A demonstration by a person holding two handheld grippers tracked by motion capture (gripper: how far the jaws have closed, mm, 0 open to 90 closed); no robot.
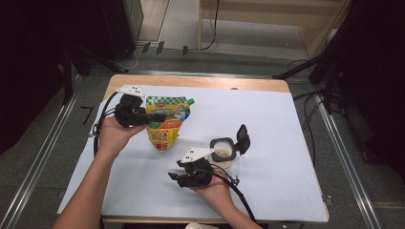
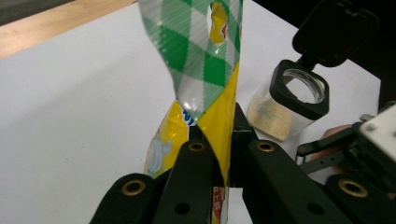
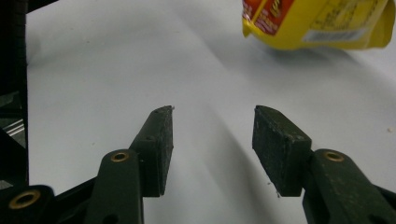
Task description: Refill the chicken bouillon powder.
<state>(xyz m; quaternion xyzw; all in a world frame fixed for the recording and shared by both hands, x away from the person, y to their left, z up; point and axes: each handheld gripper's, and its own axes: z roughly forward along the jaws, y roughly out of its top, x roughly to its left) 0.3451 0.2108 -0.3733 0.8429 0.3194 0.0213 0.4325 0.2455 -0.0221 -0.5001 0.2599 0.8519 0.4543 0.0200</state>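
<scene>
The left gripper (image 1: 155,116) is clamped on the refill pouch (image 1: 165,121), lifted above the table; the jar (image 1: 222,153) stands open beside the empty, parted right gripper (image 1: 177,178) — pouring not yet begun.

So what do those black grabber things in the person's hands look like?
Each is a black, boxy tool. The left gripper and the right gripper both carry a pale grey three-cornered plate with small dark dots on top and trail a black cable. Their jaws are flat black bars with brass-coloured rivets at the joints. The person's forearms are bare, with no sleeves showing.
</scene>
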